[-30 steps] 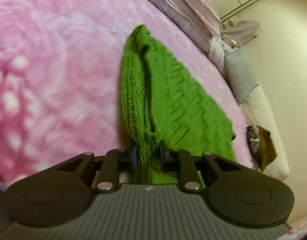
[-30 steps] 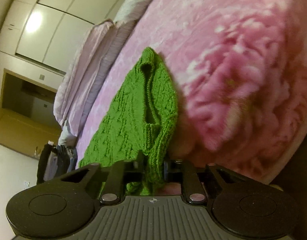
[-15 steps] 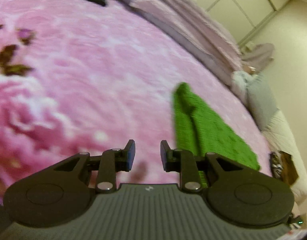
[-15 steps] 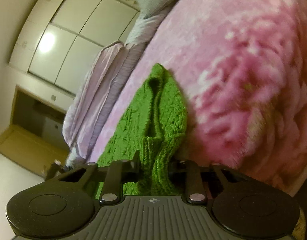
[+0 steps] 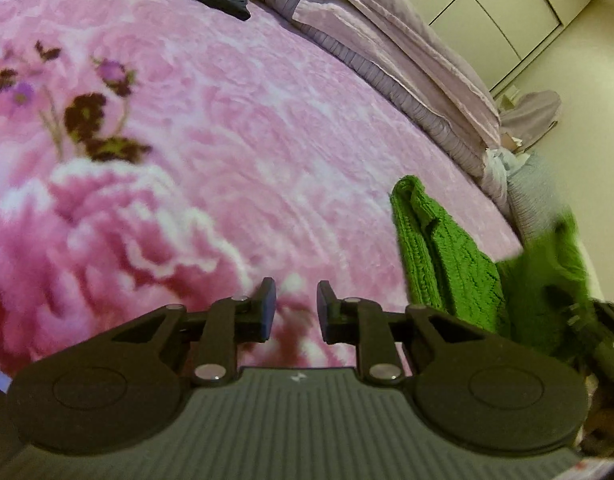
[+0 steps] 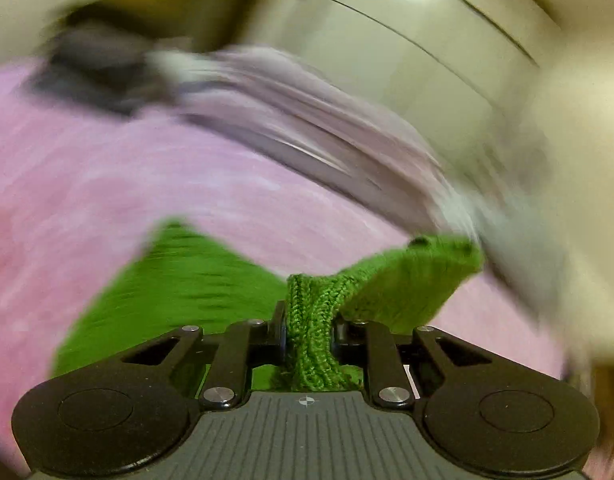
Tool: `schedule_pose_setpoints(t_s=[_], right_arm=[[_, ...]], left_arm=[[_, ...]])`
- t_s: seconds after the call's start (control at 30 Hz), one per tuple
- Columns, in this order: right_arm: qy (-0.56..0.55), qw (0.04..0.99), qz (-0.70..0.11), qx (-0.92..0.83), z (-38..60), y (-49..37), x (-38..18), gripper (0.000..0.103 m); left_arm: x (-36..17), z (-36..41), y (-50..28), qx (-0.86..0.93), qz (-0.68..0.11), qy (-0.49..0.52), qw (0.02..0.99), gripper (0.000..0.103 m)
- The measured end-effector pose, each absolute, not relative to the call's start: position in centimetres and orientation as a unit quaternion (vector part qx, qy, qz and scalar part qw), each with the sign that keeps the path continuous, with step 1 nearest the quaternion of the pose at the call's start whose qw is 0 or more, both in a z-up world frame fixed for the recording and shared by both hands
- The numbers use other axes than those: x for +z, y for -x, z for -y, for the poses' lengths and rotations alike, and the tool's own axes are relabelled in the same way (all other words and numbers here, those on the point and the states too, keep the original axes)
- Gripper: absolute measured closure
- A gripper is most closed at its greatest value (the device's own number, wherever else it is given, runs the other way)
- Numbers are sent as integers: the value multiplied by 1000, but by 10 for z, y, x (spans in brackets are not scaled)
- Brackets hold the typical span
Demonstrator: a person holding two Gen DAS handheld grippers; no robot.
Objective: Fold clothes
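Right gripper (image 6: 307, 332) is clamped on a bunched ribbed edge of the green knit sweater (image 6: 175, 280), lifting that part off the bed; this view is heavily motion-blurred. Left gripper (image 5: 291, 306) hangs empty, jaws apart, over the pink floral blanket (image 5: 227, 152). From the left gripper the sweater lies to its right, long axis running away toward the far bed edge by the lilac pillows (image 5: 407, 64). Judgement: the right hand is nearer and leads the fold; the left must cross rightward to assist.
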State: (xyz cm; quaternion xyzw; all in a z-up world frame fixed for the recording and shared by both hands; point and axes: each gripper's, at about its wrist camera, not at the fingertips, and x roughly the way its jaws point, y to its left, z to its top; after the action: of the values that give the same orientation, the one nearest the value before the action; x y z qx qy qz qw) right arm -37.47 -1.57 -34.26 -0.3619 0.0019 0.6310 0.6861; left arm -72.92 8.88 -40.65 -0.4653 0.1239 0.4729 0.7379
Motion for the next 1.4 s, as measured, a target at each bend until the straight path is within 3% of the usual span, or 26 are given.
schedule_pose_setpoints(t_s=[0.2,0.33,0.5,0.7,0.77,0.9,0.93,0.97,1.03,1.23,1.37,1.4], right_arm=[[427,586,30,688,30,428,-416,88],[398,594,1,699,21,417,-404,88],[354,594,43,721,31,415,-380,88],[375,573,25,728,42,422,-408,86],[395,563,34,725,33,428,-420,75],[425,558,50,711,35,437,-414,66],[416,556,37,719,41,431,-407,56],[405,550,23,730,46,426,-398,36],[374,538,-2,755,58,411,-384,27],[239,584,-121,766,76,328,-337,29],[160,649,-238,704,38,260,-328,56],[140,660,-265,689,26,245,-329,57]], left_arm=[[-412,-84,734,464,-107,470,743,85],[-415,-85,737,458,-100,475,744,85],[-417,-84,738,455,-93,478,746,85],[-417,-82,734,460,-95,470,747,85],[-416,-81,732,463,-101,465,748,85],[-411,-79,729,470,-111,460,745,85],[-409,-78,728,472,-114,459,744,85],[-407,-77,726,472,-117,456,745,85],[-403,-77,723,470,-126,452,747,85],[-384,-87,704,428,-112,453,774,85],[-367,-120,670,391,-101,437,804,85],[-364,-130,660,381,-99,433,811,85]])
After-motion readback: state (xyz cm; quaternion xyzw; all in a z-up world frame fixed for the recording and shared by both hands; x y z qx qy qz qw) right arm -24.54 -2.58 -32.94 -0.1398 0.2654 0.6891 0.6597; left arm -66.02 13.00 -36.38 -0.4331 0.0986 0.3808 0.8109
